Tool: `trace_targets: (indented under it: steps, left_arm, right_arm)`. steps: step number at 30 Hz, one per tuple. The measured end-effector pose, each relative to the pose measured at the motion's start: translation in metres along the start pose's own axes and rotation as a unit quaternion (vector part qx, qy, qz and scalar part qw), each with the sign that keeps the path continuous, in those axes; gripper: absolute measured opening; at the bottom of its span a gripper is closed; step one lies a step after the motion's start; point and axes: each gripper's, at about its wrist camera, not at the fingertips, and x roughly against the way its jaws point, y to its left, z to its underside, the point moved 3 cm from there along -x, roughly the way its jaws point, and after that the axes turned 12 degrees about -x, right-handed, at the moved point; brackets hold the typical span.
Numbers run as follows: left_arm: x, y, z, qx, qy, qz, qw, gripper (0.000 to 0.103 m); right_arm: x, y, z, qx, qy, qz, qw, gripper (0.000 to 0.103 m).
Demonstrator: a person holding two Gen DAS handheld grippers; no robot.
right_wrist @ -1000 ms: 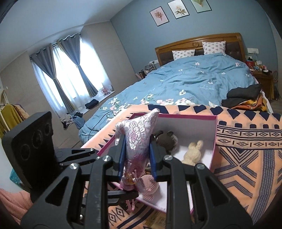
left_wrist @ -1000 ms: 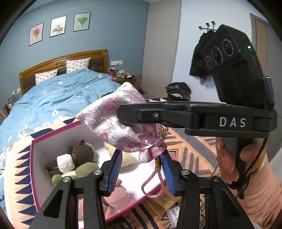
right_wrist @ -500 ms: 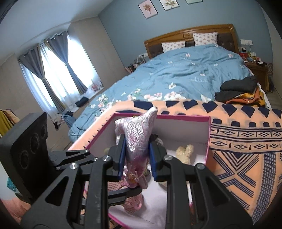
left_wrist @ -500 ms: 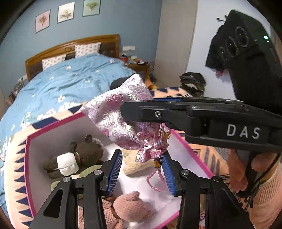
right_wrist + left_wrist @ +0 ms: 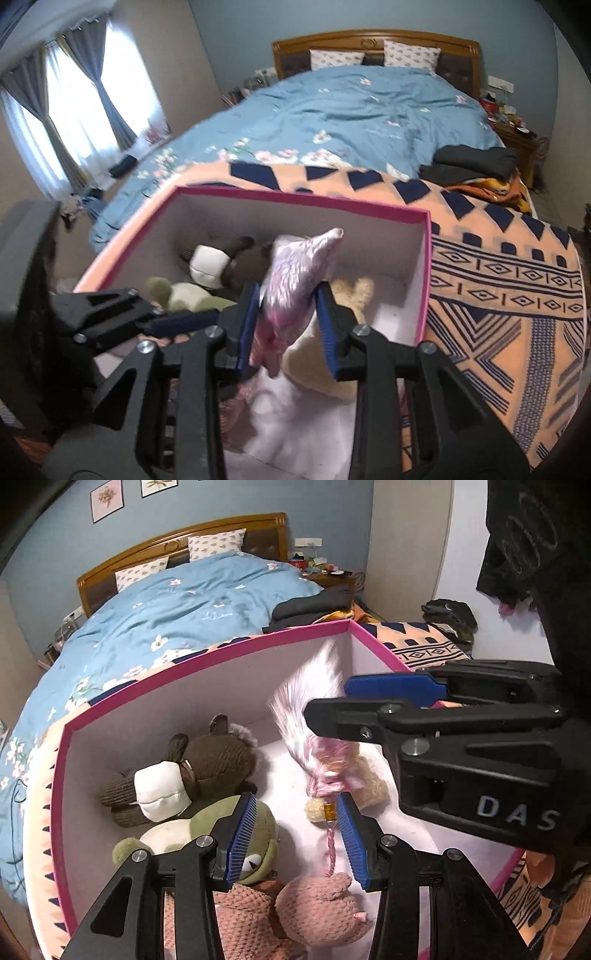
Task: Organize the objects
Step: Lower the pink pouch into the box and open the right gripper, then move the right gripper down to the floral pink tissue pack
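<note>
Now right gripper over pink-rimmed box, jaws just opening; pink brocade pouch between pads, blurred, whether pads touch it unclear. Left gripper parted, nothing pinched; pouch cord hangs between its fingers. Box on patterned blanket at bed's foot. Inside: brown plush, green plush, pink knit plush.

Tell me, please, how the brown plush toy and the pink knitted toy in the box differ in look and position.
The brown plush toy is dark, ribbed, with a white muzzle; the pink knitted toy is pale pink and nubbly all over. The brown one lies toward the far wall of the box; the pink one lies at the near end, partly hidden by the left gripper. Both lie inside the same box.
</note>
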Motion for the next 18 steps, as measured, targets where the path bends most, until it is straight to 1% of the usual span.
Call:
trace_targets:
  steps: [3,5,7,9,10,13,15,16,17,18]
  left_arm:
    - [0.001,0.001,0.004,0.001,0.0,-0.006,1.0,0.052]
    - [0.003,0.001,0.006,0.002,-0.002,-0.009,1.0,0.052]
    - [0.008,0.001,0.009,0.003,-0.013,-0.006,0.9999,0.052]
    - [0.016,0.0,0.011,-0.001,-0.033,-0.004,0.9994,0.054]
    - [0.021,-0.001,0.012,-0.002,-0.043,-0.001,0.9991,0.056]
    - [0.04,-0.003,0.017,-0.002,-0.077,0.002,0.997,0.057]
    - [0.054,-0.006,0.023,-0.002,-0.101,0.0,0.9949,0.058]
    - [0.06,-0.008,0.026,-0.001,-0.11,0.002,0.9939,0.058]
    - [0.065,-0.009,0.028,0.001,-0.117,0.005,0.9931,0.058]
    - [0.071,-0.012,0.031,0.002,-0.124,0.005,0.9923,0.058]
  right_arm:
    - [-0.003,-0.006,0.003,-0.006,0.002,0.012,1.0,0.035]
    - [-0.002,-0.011,0.006,-0.017,0.001,0.008,1.0,0.035]
    - [0.003,-0.013,0.01,-0.02,0.002,0.005,1.0,0.035]
    - [0.009,-0.013,0.014,-0.022,-0.002,0.001,1.0,0.035]
    - [0.014,-0.013,0.017,-0.021,-0.007,-0.002,1.0,0.035]
    - [0.033,-0.01,0.024,-0.024,-0.027,-0.022,0.999,0.036]
    - [0.047,-0.008,0.029,-0.024,-0.042,-0.033,0.998,0.039]
    - [0.054,-0.007,0.032,-0.024,-0.051,-0.04,0.998,0.045]
    - [0.061,-0.005,0.035,-0.022,-0.059,-0.046,0.997,0.047]
    - [0.067,-0.002,0.039,-0.017,-0.065,-0.052,0.996,0.048]
